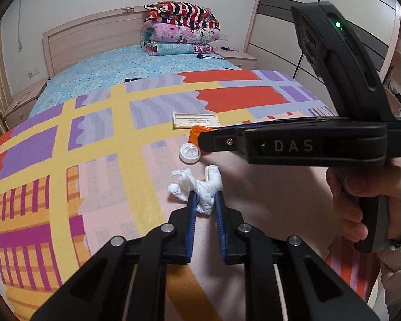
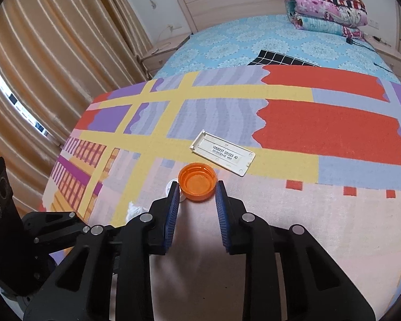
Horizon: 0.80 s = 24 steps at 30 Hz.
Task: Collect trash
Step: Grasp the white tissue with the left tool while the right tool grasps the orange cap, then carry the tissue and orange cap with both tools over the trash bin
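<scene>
The left gripper (image 1: 204,200) is closed down narrow on the crumpled white tissue (image 1: 197,187), which lies on the near, pale pink area of the patterned blanket (image 1: 93,123). The blue pads (image 1: 192,208) pinch the near end of the wad; the rest bulges out beyond the fingertips to the far side and left. The tissue is judged very light, soft and compressible, so it needs little force, but a grip on a loose fold may let it tear or trail; a pinch across the bulk of the wad is the safer hold.

The right gripper (image 2: 197,187) straddles the orange bottle cap (image 2: 197,181), which rests open side up just beyond the tissue. The jaws stand partly closed, one pad at each side of the cap wall; firm contact cannot be confirmed from the right wrist view. The cap is judged light, rigid and smooth, so it may slip or pop out if squeezed off centre; opposing points on the ribbed wall are the proper hold.

A white cap (image 1: 189,153) lies touching or just beside the orange one on its left. A flat white plastic cover (image 2: 223,152) with a printed label lies farther away, apart from both caps
</scene>
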Each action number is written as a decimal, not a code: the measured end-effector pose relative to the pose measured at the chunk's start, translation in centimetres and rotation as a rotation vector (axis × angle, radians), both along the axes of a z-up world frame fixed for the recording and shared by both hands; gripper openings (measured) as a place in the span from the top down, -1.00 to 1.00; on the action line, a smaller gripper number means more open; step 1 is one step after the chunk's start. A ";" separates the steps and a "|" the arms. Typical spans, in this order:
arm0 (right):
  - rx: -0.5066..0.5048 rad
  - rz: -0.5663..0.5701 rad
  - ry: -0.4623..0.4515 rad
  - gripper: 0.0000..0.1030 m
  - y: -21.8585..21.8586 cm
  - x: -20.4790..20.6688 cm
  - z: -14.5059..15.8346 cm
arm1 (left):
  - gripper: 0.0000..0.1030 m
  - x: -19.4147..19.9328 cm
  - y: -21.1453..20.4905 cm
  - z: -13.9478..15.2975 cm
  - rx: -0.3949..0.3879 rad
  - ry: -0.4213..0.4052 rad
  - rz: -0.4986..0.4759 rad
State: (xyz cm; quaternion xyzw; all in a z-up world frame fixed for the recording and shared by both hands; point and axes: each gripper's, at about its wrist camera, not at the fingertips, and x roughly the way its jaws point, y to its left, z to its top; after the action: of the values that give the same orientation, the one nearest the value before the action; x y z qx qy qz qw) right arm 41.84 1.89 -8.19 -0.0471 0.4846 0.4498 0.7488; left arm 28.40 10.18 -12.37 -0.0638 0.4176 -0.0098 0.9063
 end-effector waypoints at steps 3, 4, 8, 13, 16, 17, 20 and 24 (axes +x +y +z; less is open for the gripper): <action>-0.005 0.010 -0.017 0.47 0.0 -0.2 -0.1 | 0.74 -0.7 0.0 0.3 -0.011 -0.007 -0.007; -0.003 0.010 -0.019 0.47 -0.1 -0.3 -0.1 | 0.74 -0.9 0.0 0.4 -0.011 -0.008 -0.010; 0.003 -0.003 -0.028 0.47 -0.8 -0.5 0.1 | 0.74 -1.7 0.0 0.6 -0.004 -0.008 -0.012; -0.007 0.004 -0.042 0.47 -1.5 -1.4 0.4 | 0.74 -2.7 -0.2 0.9 0.001 -0.018 -0.016; -0.035 0.022 -0.072 0.47 -2.0 -2.7 0.5 | 0.74 -3.6 -0.5 0.8 0.007 -0.013 -0.021; -0.044 0.029 -0.082 0.47 -2.2 -3.1 0.5 | 0.74 -3.9 -0.6 0.7 0.008 -0.012 -0.024; -0.080 0.055 -0.117 0.46 -2.2 -4.3 0.3 | 0.74 -4.6 -0.8 0.5 0.011 -0.007 -0.030; -0.117 0.078 -0.168 0.29 -1.6 -5.0 0.0 | 0.74 -5.1 -0.8 0.5 0.009 -0.003 -0.023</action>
State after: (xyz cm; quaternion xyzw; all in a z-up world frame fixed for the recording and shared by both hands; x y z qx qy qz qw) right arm 36.80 0.26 -8.21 -0.1471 0.4431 0.4442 0.7646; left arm 23.34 9.40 -11.92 -0.0550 0.4170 -0.0187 0.9071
